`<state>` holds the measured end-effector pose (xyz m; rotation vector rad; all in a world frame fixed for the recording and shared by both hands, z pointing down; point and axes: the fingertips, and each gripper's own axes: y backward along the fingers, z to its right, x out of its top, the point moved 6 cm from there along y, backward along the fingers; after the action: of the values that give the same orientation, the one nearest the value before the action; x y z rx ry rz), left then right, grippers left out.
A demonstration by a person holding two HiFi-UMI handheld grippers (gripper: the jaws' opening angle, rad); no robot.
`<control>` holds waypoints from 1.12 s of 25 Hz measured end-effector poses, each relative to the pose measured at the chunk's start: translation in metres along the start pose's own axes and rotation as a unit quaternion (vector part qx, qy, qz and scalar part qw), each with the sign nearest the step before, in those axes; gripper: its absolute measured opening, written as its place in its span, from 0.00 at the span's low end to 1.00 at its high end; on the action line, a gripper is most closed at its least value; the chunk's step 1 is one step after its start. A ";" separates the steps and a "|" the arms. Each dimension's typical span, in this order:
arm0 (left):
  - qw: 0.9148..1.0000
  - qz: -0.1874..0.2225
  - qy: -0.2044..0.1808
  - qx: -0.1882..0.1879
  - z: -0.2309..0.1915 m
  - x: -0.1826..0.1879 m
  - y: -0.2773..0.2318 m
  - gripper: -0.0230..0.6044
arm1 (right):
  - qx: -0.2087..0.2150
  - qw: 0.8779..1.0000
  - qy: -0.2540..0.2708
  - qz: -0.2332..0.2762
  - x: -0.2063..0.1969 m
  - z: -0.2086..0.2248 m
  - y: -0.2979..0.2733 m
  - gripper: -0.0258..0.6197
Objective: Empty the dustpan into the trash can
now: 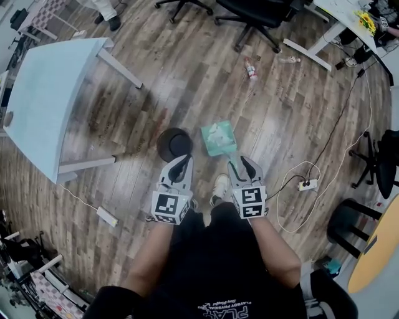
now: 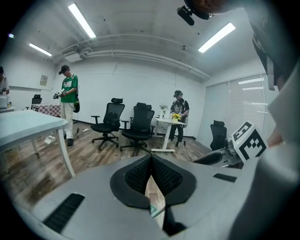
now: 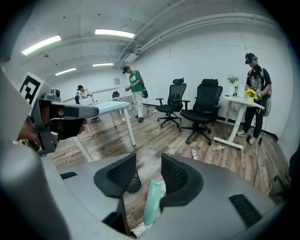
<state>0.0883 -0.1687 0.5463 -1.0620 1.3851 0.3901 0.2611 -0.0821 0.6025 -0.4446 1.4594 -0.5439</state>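
A round black trash can stands on the wood floor. A mint-green dustpan lies right beside it, with pale bits on it. Both grippers hang just short of them, above my feet. My left gripper points at the trash can with its jaws together and nothing between them. My right gripper points at the dustpan's near right corner with its jaws apart. In the right gripper view the dustpan shows through the gap of that gripper, on the floor beyond and untouched, with the trash can left of it.
A light blue table stands at the left, one leg near the trash can. Office chairs and a fallen bottle lie ahead. A power strip with white cable is at the right. My shoe is below the dustpan. Other people stand farther off.
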 end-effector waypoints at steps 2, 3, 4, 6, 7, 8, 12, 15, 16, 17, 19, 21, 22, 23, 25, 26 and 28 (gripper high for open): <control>1.000 -0.006 -0.001 -0.007 -0.004 -0.005 -0.003 0.07 | -0.005 1.000 -0.004 -0.021 -0.010 0.000 -0.010 0.35; 1.000 -0.009 -0.001 -0.010 -0.005 -0.007 -0.004 0.07 | -0.009 0.999 -0.006 -0.034 -0.016 0.000 -0.014 0.36; 1.000 -0.011 0.000 -0.012 -0.008 -0.010 -0.005 0.07 | -0.014 0.999 -0.007 -0.048 -0.022 0.000 -0.018 0.38; 1.000 -0.017 0.004 -0.012 -0.016 -0.016 -0.007 0.07 | -0.019 0.997 -0.007 -0.074 -0.032 -0.001 -0.028 0.40; 1.000 -0.021 0.006 -0.010 -0.021 -0.020 -0.008 0.07 | -0.021 0.996 -0.006 -0.085 -0.036 0.000 -0.035 0.41; 1.000 -0.025 0.004 -0.008 -0.025 -0.023 -0.009 0.07 | -0.021 0.995 -0.005 -0.095 -0.041 0.000 -0.042 0.43; 0.999 -0.036 -0.003 -0.011 -0.031 -0.036 -0.013 0.07 | -0.024 0.991 -0.007 -0.134 -0.065 0.006 -0.069 0.45; 0.999 -0.037 0.019 -0.012 -0.036 -0.042 -0.016 0.07 | -0.037 0.985 -0.012 -0.169 -0.083 0.013 -0.089 0.47; 0.999 -0.038 0.022 -0.012 -0.037 -0.043 -0.017 0.07 | -0.039 0.983 -0.018 -0.179 -0.089 0.015 -0.095 0.47; 0.999 -0.039 0.023 -0.011 -0.038 -0.045 -0.019 0.07 | -0.038 0.981 -0.025 -0.187 -0.093 0.016 -0.099 0.47; 0.999 -0.041 0.025 -0.010 -0.039 -0.048 -0.020 0.07 | -0.033 0.978 -0.036 -0.201 -0.099 0.016 -0.105 0.48; 0.999 -0.044 0.030 -0.007 -0.040 -0.052 -0.021 0.07 | -0.029 0.975 -0.043 -0.216 -0.105 0.016 -0.110 0.48; 0.998 -0.046 0.033 -0.005 -0.042 -0.054 -0.020 0.07 | -0.028 0.973 -0.048 -0.222 -0.109 0.016 -0.112 0.48; 0.998 -0.047 0.035 -0.003 -0.043 -0.056 -0.019 0.07 | -0.028 0.972 -0.053 -0.227 -0.112 0.017 -0.115 0.48; 0.998 -0.049 0.037 0.000 -0.044 -0.056 -0.018 0.07 | -0.031 0.970 -0.057 -0.233 -0.118 0.020 -0.118 0.48; 0.998 -0.049 0.037 0.000 -0.044 -0.057 -0.017 0.07 | -0.032 0.969 -0.059 -0.236 -0.119 0.020 -0.119 0.48; 0.998 -0.050 0.039 0.002 -0.046 -0.058 -0.014 0.07 | -0.034 0.968 -0.063 -0.241 -0.121 0.021 -0.122 0.48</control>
<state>0.0595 -0.1922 0.6118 -1.1488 1.3936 0.2743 0.2694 -0.1092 0.7735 -0.8840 1.2494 -0.8361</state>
